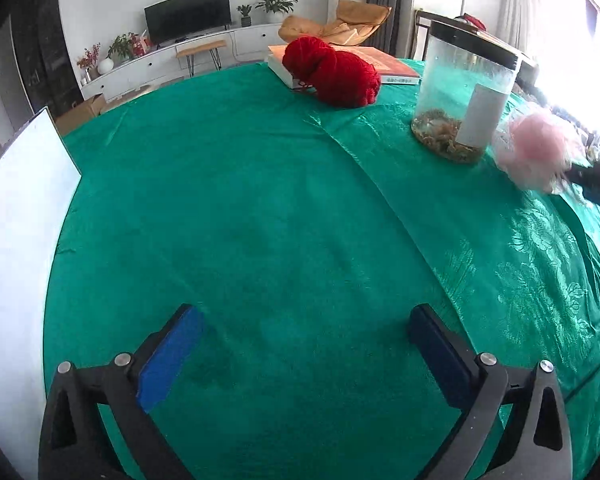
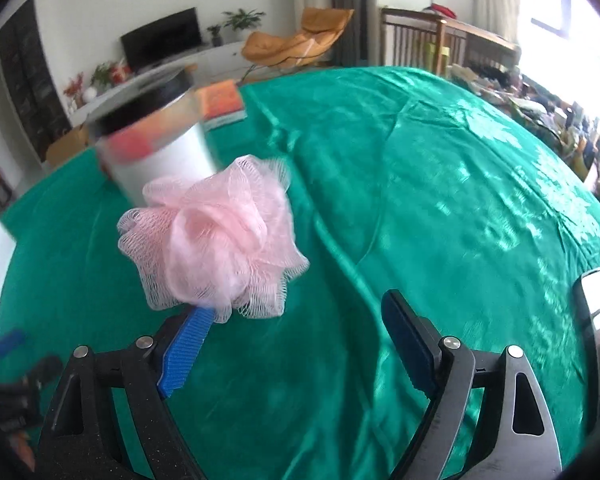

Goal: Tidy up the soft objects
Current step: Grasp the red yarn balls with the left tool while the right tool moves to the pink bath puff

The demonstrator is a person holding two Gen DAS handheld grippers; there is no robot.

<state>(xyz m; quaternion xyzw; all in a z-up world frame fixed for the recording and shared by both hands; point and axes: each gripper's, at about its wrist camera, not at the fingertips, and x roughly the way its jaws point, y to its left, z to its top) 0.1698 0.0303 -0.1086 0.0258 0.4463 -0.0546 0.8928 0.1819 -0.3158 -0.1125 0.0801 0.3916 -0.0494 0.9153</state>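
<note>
Though spread wide with nothing clamped, right tongs (image 2: pixel 294 306) touching pink mesh puff (image 2: pixel 212 236) at left fingertip; left tongs (image 1: pixel 304 312) likewise wide open, empty, red yarn (image 1: pixel 332 72) well ahead, slightly right.

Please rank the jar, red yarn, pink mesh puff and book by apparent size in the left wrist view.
1. Jar
2. Red yarn
3. Pink mesh puff and book: unsure, since the puff is blurred near the picture's edge and yarn hides part of the book.
</note>
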